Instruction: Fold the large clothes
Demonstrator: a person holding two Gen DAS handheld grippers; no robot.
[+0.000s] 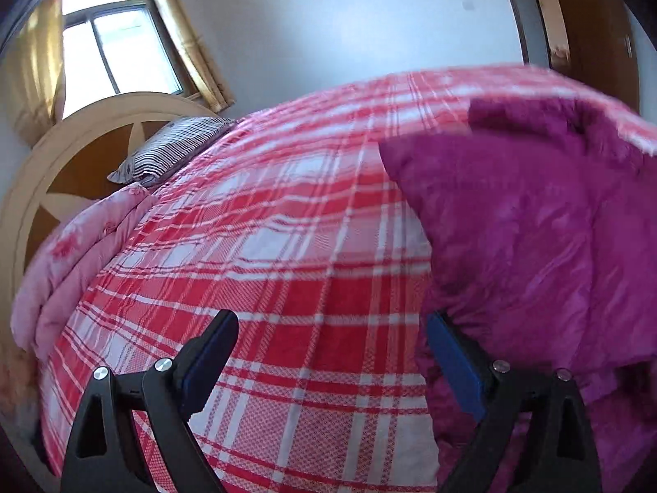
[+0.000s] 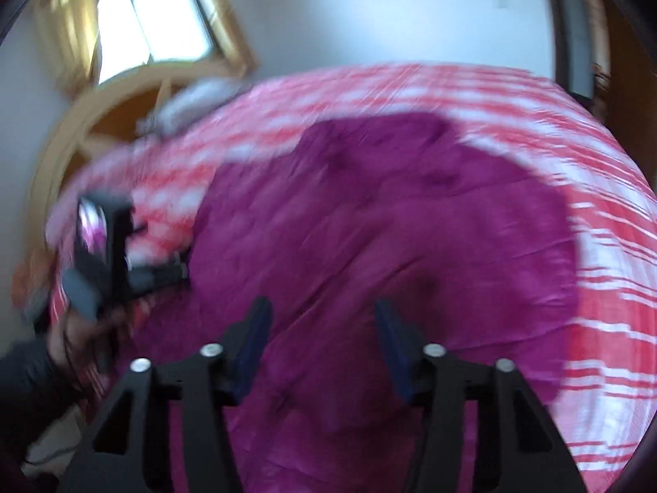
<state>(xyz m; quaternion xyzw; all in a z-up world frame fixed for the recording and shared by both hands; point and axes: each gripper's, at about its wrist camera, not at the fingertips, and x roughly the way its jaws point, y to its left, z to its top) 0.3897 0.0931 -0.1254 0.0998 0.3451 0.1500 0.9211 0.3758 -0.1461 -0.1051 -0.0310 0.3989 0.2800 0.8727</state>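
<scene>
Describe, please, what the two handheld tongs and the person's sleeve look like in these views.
Both the left tongs and the right tongs have black angular plastic arms with triangular cut-outs, round silver pivot bolts, and flat dark blue pads lining the fingers. In the blurred right wrist view, the left tongs' body appears as a black boxy unit, and the person's sleeve looks dark grey. No cables are discernible.
</scene>
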